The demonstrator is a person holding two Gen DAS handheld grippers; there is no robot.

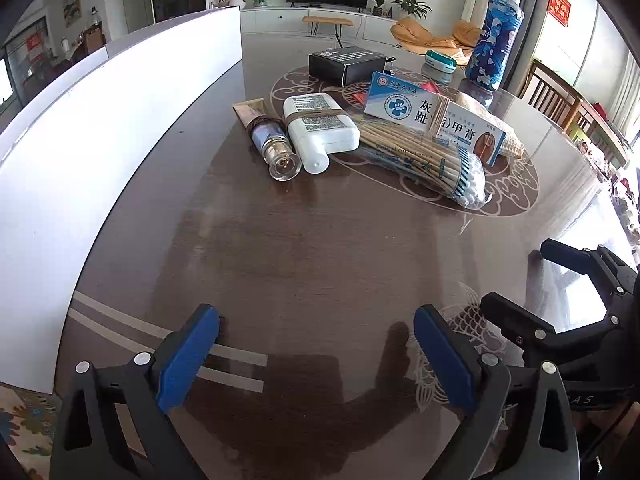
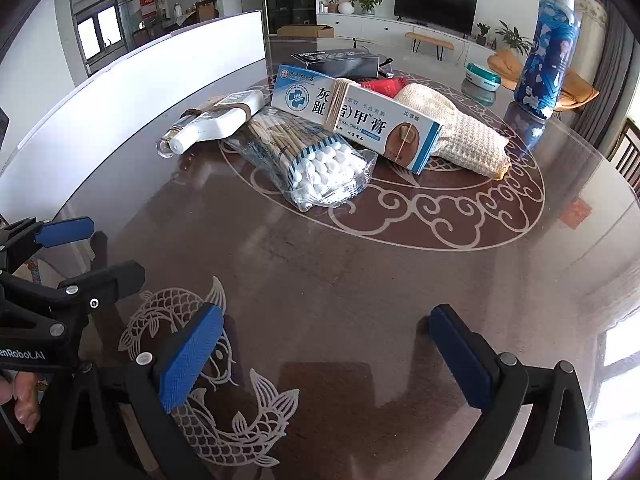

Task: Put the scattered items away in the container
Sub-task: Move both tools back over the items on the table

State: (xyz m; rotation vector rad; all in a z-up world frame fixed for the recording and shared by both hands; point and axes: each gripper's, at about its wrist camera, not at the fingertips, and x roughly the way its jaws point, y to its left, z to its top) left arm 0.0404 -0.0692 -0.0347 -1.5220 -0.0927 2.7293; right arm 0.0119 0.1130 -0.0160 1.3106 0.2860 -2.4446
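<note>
A: Nearest the lens, the left gripper [image 1: 316, 344] hangs at the bottom of its frame, blue pads spread wide over bare dark wooden table [image 1: 320, 264]; nothing sits between them. The right gripper [image 2: 326, 344] stands equally wide and empty above the inlaid fish motif.

B: And the scattered things?

A: Heaped mid-frame, well apart from both tools. The tall white container wall [image 1: 100, 140] runs along the left edge.

B: How would they handle?

A: Probably, largest first: the blue-and-white cardboard medicine box [image 2: 356, 116] is light, stiff, and crushable, so it is best pinched across its flat faces. The clear bag of cotton swabs [image 2: 316, 160] looks slippery and soft; grip the stick bundle. The white plastic flat bottle [image 1: 320, 124], rubber-banded, seems rigid. The small glass-capped bottle [image 1: 272, 144] beside it looks fragile and may roll.
</note>
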